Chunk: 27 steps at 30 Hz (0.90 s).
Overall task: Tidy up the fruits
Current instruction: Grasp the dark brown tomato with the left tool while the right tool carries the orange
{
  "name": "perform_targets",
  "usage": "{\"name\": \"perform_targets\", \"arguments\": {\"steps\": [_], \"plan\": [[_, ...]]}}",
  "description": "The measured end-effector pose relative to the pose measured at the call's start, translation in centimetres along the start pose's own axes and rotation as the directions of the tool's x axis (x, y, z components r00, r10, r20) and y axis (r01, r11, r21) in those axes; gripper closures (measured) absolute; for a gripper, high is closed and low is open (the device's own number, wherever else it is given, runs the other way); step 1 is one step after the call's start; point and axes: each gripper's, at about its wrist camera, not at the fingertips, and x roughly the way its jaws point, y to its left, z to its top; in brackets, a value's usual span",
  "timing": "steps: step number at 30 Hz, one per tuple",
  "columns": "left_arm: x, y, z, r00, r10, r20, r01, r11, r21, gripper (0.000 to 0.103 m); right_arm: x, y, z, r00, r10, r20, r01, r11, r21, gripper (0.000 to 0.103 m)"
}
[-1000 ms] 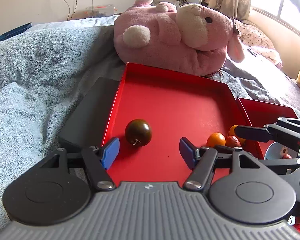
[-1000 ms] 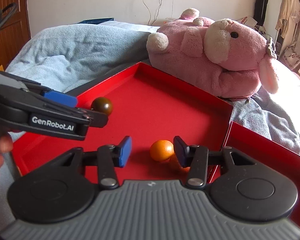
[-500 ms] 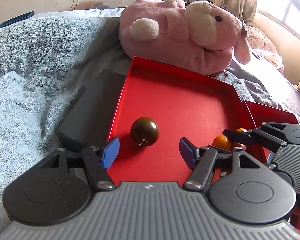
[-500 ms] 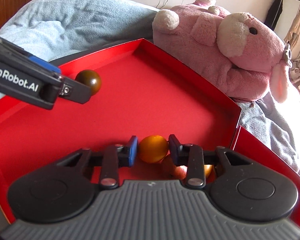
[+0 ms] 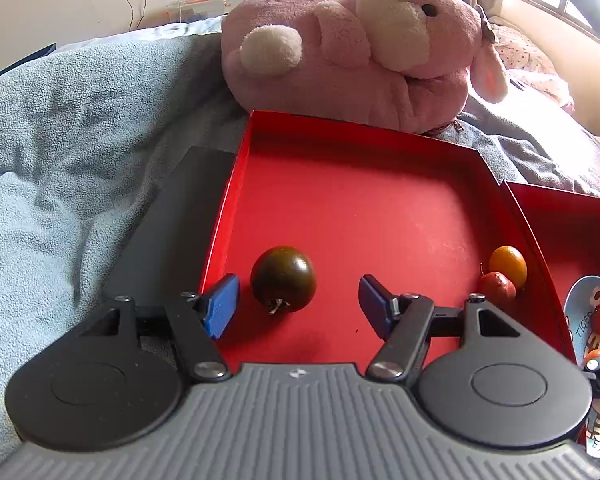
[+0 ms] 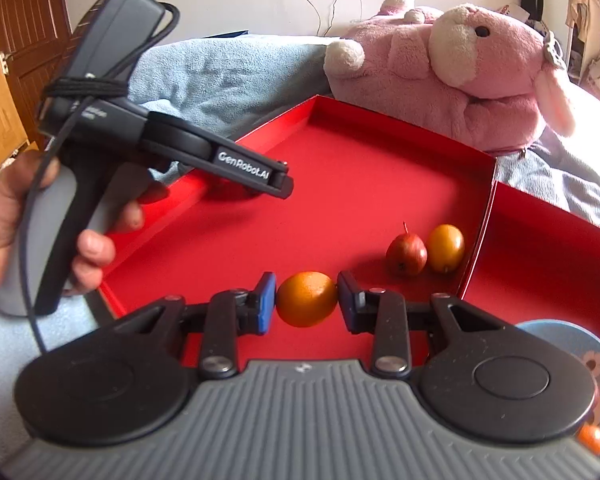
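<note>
Squeezed small round orange fruit point(image 6: 306, 299) at lower middle with right gripper point(image 6: 306, 302), ready for lifting; kept left gripper point(image 5: 296, 306) open around dark round tomato point(image 5: 283, 279), not touching.

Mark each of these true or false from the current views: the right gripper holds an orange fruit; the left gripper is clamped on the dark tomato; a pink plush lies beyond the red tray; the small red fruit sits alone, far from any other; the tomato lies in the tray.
1. The right gripper holds an orange fruit. True.
2. The left gripper is clamped on the dark tomato. False: its jaws stand open, pads off the tomato.
3. A pink plush lies beyond the red tray. True.
4. The small red fruit sits alone. False: a yellow fruit is right beside it.
5. The tomato lies in the tray. True.
</note>
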Motion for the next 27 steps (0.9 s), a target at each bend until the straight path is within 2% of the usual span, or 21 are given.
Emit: {"name": "perform_targets", "arguments": {"steps": [1,3,8,17,20,27], "plan": [[0.4,0.0,0.0,1.0,0.008,-0.018,-0.008,1.0,0.001,0.042,-0.4,0.1,-0.3,1.0,0.0,0.001,0.0,1.0,0.01,0.066],[0.5,-0.1,-0.2,1.0,0.026,-0.012,-0.026,1.0,0.012,0.044,-0.9,0.1,-0.9,1.0,-0.005,0.004,0.005,1.0,0.03,0.066],[0.6,0.2,-0.2,0.999,0.048,-0.003,-0.048,0.999,0.004,0.061,-1.8,-0.1,-1.8,1.0,-0.015,0.007,0.014,0.997,0.079,0.066],[0.1,0.7,-0.6,0.999,0.032,0.005,-0.032,0.999,-0.02,0.062,-3.9,0.2,-2.2,0.999,-0.033,0.027,0.03,0.994,0.106,0.066],[-0.5,1.0,-0.9,1.0,0.012,0.009,-0.011,0.999,-0.049,0.062,-4.8,0.0,-2.5,0.999,-0.041,0.033,0.037,0.992,0.117,0.066],[-2.8,0.0,-2.5,1.0,-0.009,0.022,0.01,0.999,-0.049,0.062,-6.2,0.1,-3.3,0.997,-0.065,0.032,0.06,0.99,0.125,0.066]]}}
